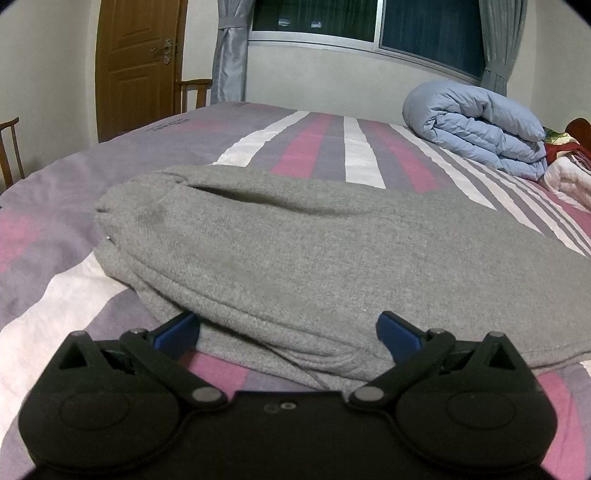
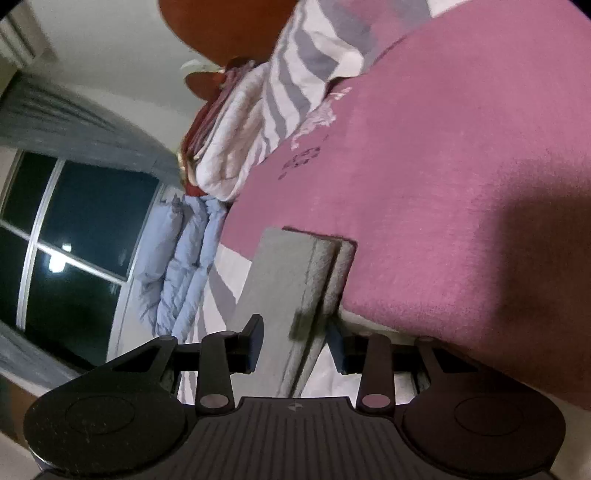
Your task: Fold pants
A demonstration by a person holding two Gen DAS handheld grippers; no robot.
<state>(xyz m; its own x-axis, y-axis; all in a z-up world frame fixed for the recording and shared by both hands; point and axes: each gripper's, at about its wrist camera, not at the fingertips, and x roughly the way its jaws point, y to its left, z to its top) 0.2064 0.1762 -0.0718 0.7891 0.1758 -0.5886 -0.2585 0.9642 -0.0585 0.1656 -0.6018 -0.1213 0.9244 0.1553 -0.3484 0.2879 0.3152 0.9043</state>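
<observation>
Grey fleece pants (image 1: 295,258) lie folded in a thick bundle on the striped bed. My left gripper (image 1: 288,332) is open, its blue fingers (image 1: 177,330) spread at the near edge of the bundle, the fabric lying between them. In the right wrist view, which is rolled sideways, a grey layered edge of the pants (image 2: 295,288) runs between my right gripper (image 2: 295,343) fingers. The jaws stand partly apart on either side of the fabric; whether they pinch it is unclear.
The bed cover (image 1: 306,147) has pink, grey and white stripes. A folded light-blue duvet (image 1: 476,125) and stacked blankets (image 1: 569,173) lie at the far right. A wooden door (image 1: 136,62), chairs (image 1: 195,92) and a window (image 1: 369,22) are behind the bed.
</observation>
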